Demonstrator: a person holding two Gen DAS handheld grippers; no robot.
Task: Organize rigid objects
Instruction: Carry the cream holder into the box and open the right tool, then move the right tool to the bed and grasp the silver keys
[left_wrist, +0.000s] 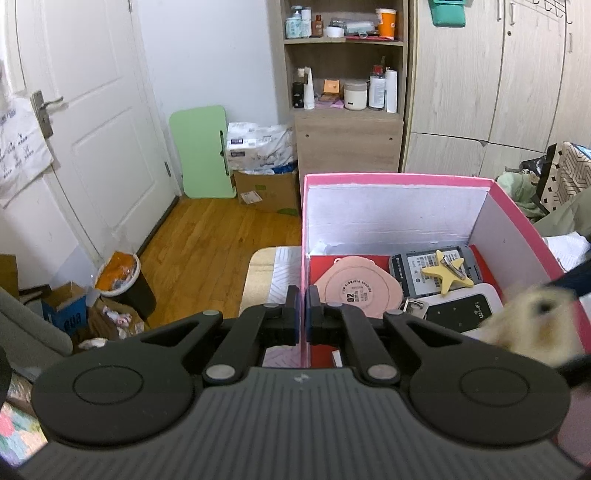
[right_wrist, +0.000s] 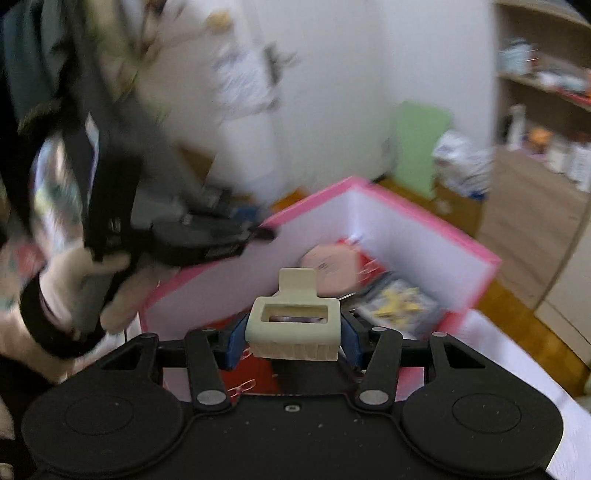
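here my right gripper (right_wrist: 293, 341) clamps the light, stiff brush (right_wrist: 293, 325) across its block; left gripper (left_wrist: 302, 314) pinches the pink box (left_wrist: 391, 179) wall.

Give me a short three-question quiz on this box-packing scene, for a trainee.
1. True or false: the left tool is shut on the pink box wall.
2. What does the right tool hold?
A. a yellow star
B. a cream brush
C. a black router
3. Fill in: the yellow star clip lies on a grey ____ inside the box.

Key
1. True: its pads pinch the left wall's edge.
2. B: the cream brush sits between the blue pads, bristles down.
3. Device: the grey device is flat, with a barcode label.
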